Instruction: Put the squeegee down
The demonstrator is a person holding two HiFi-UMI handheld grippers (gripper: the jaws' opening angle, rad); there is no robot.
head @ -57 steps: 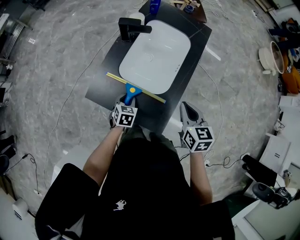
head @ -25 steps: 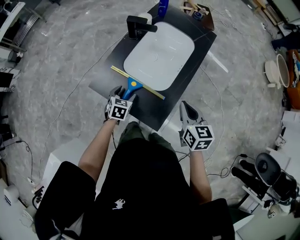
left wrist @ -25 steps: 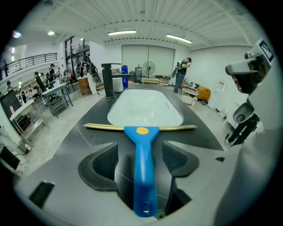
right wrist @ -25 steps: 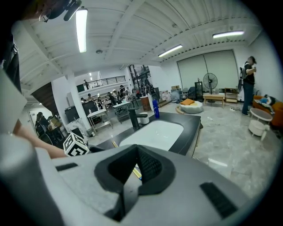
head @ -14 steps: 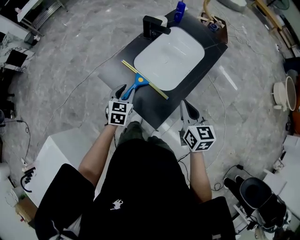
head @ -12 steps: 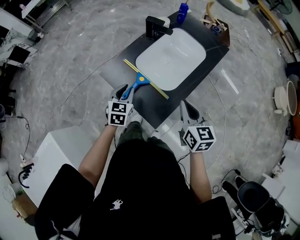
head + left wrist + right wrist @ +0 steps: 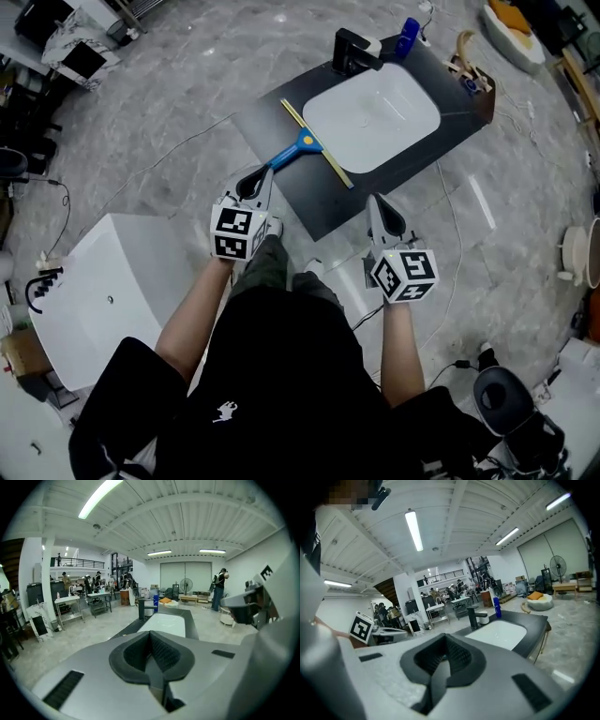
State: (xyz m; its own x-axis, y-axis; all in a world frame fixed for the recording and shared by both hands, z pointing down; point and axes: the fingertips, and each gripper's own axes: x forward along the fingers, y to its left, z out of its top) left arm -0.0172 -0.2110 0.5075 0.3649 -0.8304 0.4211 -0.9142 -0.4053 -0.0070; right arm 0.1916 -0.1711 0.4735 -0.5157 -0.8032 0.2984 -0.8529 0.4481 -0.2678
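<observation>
The left hand-held gripper (image 7: 254, 182) has its jaws pressed together with nothing between them, and hovers at the near-left corner of the black table (image 7: 319, 211). The squeegee (image 7: 302, 145) lies flat on that table, its blue handle pointing back toward this gripper, its blade just beside the white basin's (image 7: 375, 117) near-left edge. The right hand-held gripper (image 7: 382, 208) is likewise closed and empty, at the table's near edge.

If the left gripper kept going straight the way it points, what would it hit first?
Likely the squeegee, lying on the black counter right ahead of the shut left gripper. Height is unclear: it might pass over and reach the white basin.
</observation>
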